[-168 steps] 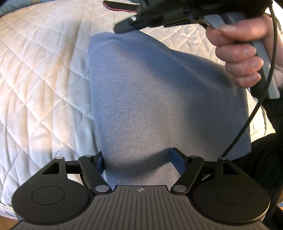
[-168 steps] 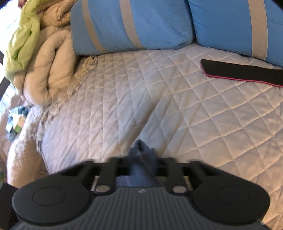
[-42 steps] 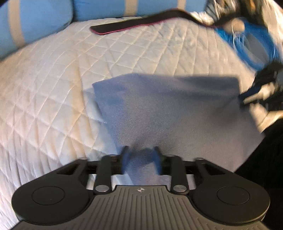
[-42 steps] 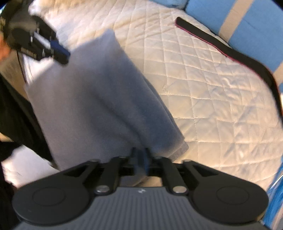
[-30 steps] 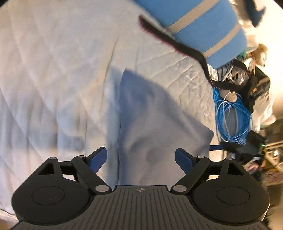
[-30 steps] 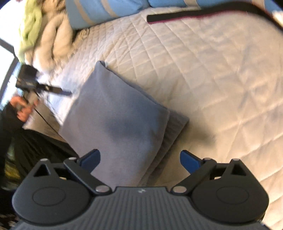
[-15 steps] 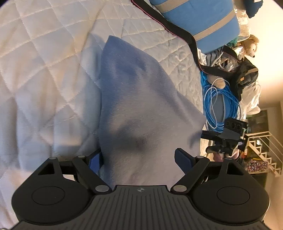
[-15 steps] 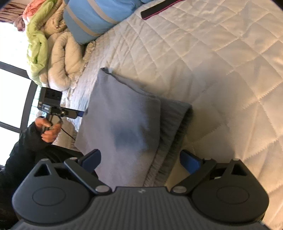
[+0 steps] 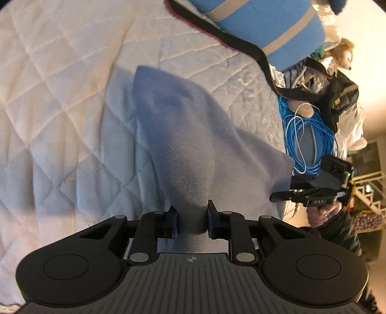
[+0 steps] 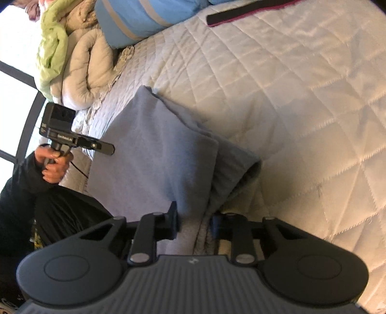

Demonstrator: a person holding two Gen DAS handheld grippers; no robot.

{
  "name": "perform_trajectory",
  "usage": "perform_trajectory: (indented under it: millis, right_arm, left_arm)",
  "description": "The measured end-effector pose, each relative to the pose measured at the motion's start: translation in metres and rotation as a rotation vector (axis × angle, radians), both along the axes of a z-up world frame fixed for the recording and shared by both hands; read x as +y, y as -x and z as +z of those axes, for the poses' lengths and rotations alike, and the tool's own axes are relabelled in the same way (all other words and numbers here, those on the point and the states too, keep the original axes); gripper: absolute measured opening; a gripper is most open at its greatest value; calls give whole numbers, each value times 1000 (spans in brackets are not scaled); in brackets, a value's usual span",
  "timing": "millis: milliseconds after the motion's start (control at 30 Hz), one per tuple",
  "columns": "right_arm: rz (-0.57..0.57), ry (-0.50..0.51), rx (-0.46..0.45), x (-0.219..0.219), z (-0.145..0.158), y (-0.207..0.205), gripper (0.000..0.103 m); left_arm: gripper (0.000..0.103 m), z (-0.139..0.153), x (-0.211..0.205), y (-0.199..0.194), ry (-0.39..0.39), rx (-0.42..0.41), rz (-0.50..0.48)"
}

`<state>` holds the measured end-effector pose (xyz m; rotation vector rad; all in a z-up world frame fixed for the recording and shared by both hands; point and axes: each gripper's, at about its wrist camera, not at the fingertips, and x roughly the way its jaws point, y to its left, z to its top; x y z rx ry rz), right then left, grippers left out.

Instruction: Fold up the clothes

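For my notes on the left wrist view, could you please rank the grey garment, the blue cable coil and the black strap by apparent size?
1. Grey garment, though nearness to the camera inflates it.
2 and 3. Black strap and blue cable coil look too similar in area to rank.

The garment lies on the bed, stretching ahead of both tongs, left and right, each at one near edge, with pillows and a strap far beyond.

Both wrist views close above quilted bed, facing opposite ways, sharing grey garment
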<state>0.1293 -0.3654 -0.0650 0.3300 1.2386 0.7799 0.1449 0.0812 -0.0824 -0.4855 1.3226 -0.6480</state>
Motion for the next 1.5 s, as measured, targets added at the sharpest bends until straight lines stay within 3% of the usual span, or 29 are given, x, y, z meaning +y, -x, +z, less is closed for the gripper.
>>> perform_trajectory:
  millis: [267,433,733,1233,1500]
  right_arm:
    - [18,33,-121,24,51,1,25]
    - [22,28,-134,49,59,-7,25]
    - [-3,-2,-134,71,55,-37,25]
    - [-105,-51,-132,69,43,-154,25]
    - [-138,-79,-102,63,15,-206,25]
  left_arm:
    - [20,47,23,10,-36,-88,14]
    - [20,61,44,10,-65,-108,44]
    - [19,56,69,-22,-77,-97,104]
    - [19,39,80,-139,-58,-105,130]
    - [20,16,83,-192,-33,-85,143]
